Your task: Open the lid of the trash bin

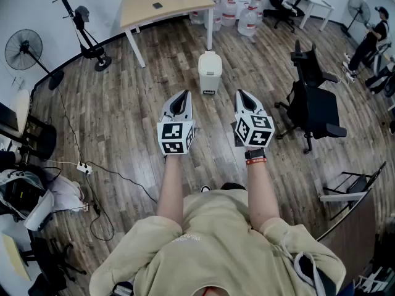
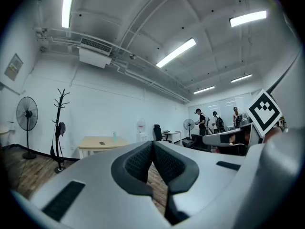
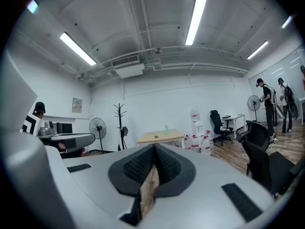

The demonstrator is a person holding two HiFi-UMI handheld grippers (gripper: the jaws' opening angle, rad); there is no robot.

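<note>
Trash bin (image 1: 210, 71) ahead of L hand-held gripper (image 1: 181, 97) & R hand-held gripper (image 1: 242, 95), apart.

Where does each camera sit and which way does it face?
Head view: on the person's head, facing steeply down at the trash bin; forearms, left tool and right tool show.
Left gripper view: on the left tool, facing across the room over its shut jaws.
Right gripper view: on the right tool, same heading, jaws shut.
Both gripper views share the wooden table.

left gripper (image 2: 153, 143) jaws meeting at tips, holding nothing | wooden table (image 2: 101, 141) standing beyond | people (image 2: 215, 122) standing at far right
</note>
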